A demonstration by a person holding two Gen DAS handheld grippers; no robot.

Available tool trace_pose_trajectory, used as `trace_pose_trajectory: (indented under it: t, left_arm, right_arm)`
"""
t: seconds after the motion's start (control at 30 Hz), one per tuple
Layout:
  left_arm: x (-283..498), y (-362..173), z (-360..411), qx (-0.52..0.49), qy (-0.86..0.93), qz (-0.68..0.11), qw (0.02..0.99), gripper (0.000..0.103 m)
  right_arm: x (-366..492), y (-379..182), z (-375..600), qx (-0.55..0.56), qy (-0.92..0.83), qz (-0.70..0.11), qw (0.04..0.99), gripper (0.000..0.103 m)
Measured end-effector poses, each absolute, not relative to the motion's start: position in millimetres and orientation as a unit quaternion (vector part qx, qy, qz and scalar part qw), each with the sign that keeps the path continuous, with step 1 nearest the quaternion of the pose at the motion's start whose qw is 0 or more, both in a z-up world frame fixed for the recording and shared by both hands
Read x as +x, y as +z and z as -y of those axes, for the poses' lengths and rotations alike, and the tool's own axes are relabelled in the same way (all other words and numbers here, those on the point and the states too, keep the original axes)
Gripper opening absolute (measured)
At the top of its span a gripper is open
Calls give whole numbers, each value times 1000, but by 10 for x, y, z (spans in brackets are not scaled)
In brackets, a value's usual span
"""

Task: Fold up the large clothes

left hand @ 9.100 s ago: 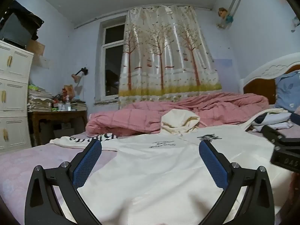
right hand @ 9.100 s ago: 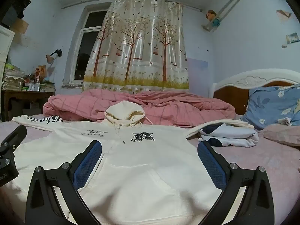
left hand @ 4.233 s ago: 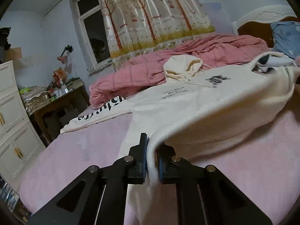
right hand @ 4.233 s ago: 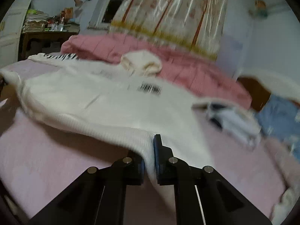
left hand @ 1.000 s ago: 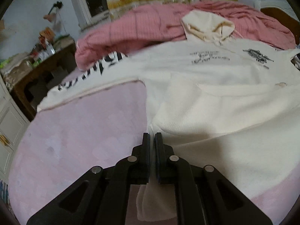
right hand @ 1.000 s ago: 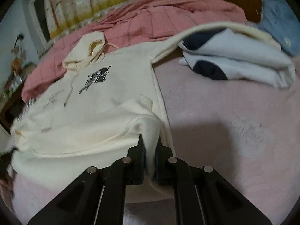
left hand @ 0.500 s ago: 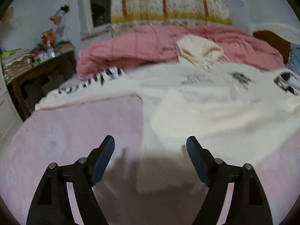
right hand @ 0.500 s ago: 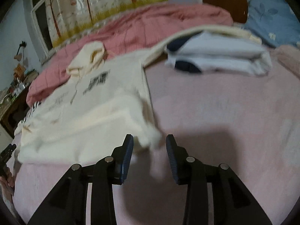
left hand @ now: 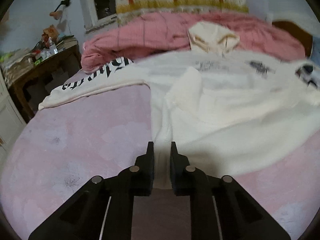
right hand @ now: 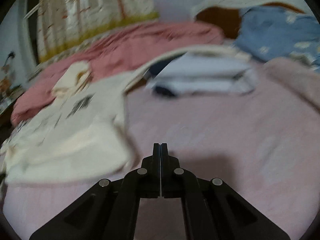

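Both re-closed since half-sec ago: left hand-held gripper [left hand: 162,148] closing on hoodie [left hand: 230,108] hem, right hand-held gripper [right hand: 160,147] together, empty.

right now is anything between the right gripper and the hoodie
Nothing visible. The right gripper, shut and empty, sits over bare pink sheet, with the cream hoodie just to its left. The folded clothes lie farther back.

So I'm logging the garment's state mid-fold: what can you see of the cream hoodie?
The cream hoodie lies front-up on the pink bed sheet, soft and fleecy, hood propped against the pink quilt. Black lettering runs down one outstretched sleeve; its hem is folded upward. The left hand-held gripper is closing with a hem corner between its jaws.
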State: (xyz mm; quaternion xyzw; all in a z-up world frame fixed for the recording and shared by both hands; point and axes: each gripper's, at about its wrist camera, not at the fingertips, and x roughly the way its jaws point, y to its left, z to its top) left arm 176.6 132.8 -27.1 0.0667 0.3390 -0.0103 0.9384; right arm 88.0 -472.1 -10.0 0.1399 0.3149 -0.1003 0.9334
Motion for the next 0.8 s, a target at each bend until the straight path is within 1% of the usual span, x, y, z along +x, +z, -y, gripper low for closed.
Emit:
trace_pose_trajectory:
  t: [0.03, 0.07, 0.13, 0.2, 0.27, 0.3, 0.37, 0.5, 0.57, 0.6, 0.7, 0.73, 0.8]
  left_arm:
    - [1778, -266, -1350, 62, -13, -339, 939, 9]
    - [1790, -274, -1343, 63, -12, -341, 938, 9]
    - [1765, -252, -1314, 71, -5, -332, 941, 8]
    - [1668, -97, -1271, 81, 15, -288, 954, 8]
    - [1620, 43, -1200, 98, 37, -256, 961, 8]
    - [1643, 87, -1184, 97, 46, -253, 961, 8]
    - [1727, 42, -1196, 95, 52, -268, 957, 8]
    - [1959, -312, -1246, 107, 59, -326, 937, 8]
    - [1985, -310, -1312, 89, 52, -332, 938, 8]
    - [1966, -304, -1316, 85, 51, -328, 939, 8]
    - [1935, -338, -1233, 106, 59, -323, 938, 8]
    - [1931, -341, -1212, 111, 61, -322, 938, 8]
    - [1917, -343, -1184, 116, 61, -320, 938, 10]
  right_arm:
    - [887, -116, 4684, 141, -73, -323, 933, 10]
    - [890, -117, 4630, 131, -55, -325, 935, 30]
    - [963, -123, 4478, 93, -58, -344, 932, 58]
    - [1076, -193, 4377, 61, -71, -378, 921, 57]
    - [1211, -280, 4213, 2, -103, -423, 900, 52]
    - [1236, -266, 4156, -19, -109, -423, 899, 47]
    - [1319, -262, 4101, -38, -108, -427, 897, 25]
    - [1473, -266, 4075, -58, -106, -417, 901, 5]
    - [1418, -211, 4110, -52, -120, -397, 908, 4]
    - [1378, -163, 4133, -53, -148, -380, 911, 1]
    - [1293, -24, 4231, -84, -242, -339, 905, 0]
    - [1290, -15, 4290, -73, -231, -341, 908, 0]
    - [1270, -65, 4483, -4, -188, -360, 914, 0]
